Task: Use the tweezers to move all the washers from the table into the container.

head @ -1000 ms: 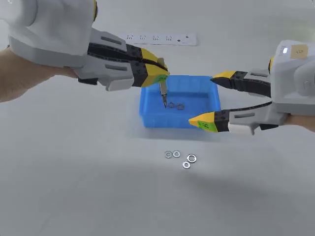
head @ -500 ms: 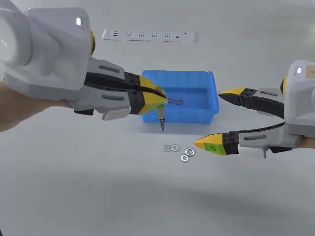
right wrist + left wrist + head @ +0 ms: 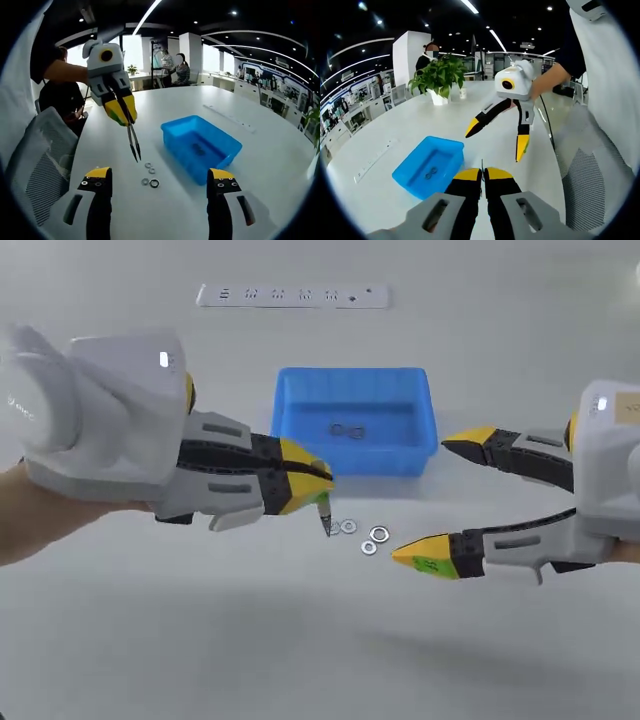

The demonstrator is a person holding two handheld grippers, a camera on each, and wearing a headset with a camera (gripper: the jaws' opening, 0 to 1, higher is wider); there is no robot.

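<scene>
Head view: the left gripper (image 3: 308,488) is shown with its jaws pressed together on a pair of tweezers (image 3: 326,519); the tweezer tips are pointed down at the white table (image 3: 200,640), just beside the loose washers (image 3: 378,534); three of these are resolved clearly, and the spot at the very tips is covered by the tweezers, so it cannot be told whether a washer is pinched. The right gripper (image 3: 420,500) is held to the right of the group, its jaws spread wide with nothing between them. A blue container (image 3: 290,425) is set beyond the group, well apart from it; the collected washers (image 3: 347,430) are seen on its floor, too small and overlapped to be counted. A power strip (image 3: 292,296) is laid at the far side of the table. Right gripper view: four loose washers are distinguished; contact between tips and table cannot be judged.
</scene>
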